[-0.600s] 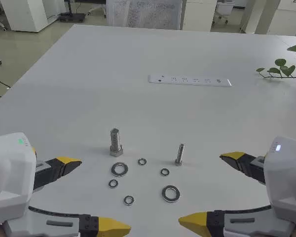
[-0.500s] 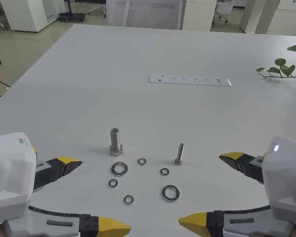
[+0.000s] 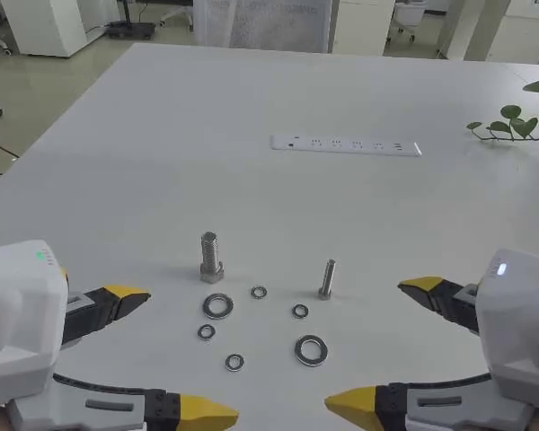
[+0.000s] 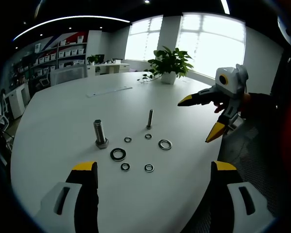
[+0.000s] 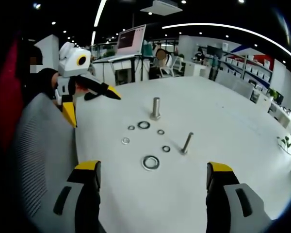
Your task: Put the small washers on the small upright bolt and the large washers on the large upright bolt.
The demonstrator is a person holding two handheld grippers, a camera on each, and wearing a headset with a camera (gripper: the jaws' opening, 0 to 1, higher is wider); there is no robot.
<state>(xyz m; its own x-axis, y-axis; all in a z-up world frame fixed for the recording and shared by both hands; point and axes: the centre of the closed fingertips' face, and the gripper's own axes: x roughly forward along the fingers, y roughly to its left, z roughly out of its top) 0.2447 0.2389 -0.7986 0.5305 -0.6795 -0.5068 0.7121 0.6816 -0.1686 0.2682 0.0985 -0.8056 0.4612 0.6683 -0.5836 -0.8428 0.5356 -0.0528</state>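
Lying seemingly between both tongs (image 3: 193,353) (image 3: 363,343): washers (image 3: 218,306)

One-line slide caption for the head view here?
Open left gripper and right gripper flank six loose washers before the upright large bolt and small bolt on a white table.

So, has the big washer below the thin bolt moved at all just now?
No. The large washer lies where it did, just below the small upright bolt and slightly to its left in the head view.
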